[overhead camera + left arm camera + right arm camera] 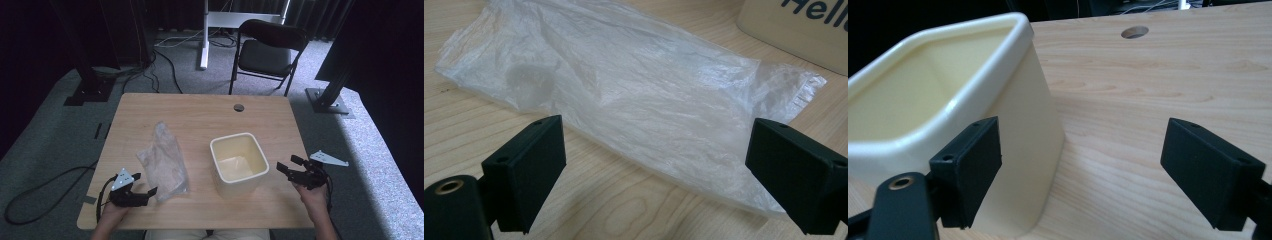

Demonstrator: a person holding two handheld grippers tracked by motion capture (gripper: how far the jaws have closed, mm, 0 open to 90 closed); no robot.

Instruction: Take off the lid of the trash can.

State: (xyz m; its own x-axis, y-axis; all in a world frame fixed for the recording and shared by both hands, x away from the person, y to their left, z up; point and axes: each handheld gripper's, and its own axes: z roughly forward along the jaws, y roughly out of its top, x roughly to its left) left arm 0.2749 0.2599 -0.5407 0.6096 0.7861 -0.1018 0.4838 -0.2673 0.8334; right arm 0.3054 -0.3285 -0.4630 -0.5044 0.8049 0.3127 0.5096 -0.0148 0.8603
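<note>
A clear, crumpled plastic bag (pixel 162 162) lies flat on the wooden table (pixel 200 112), left of a cream square bin (pixel 238 161). My left gripper (pixel 144 186) rests at the table's front left, open, its jaws pointing at the bag's near end (pixel 639 110) without touching it. To the right of the bin my right gripper (pixel 286 166) is open too, a short way from the bin's side wall (pixel 1018 140), with bare wood between its jaws. The bin looks empty inside.
A cable hole (pixel 238 107) sits near the table's far edge. Beyond the table stand a black folding chair (pixel 267 50), dark frame posts and floor cables (pixel 45 190). The bin's side carries dark lettering (pixel 819 10).
</note>
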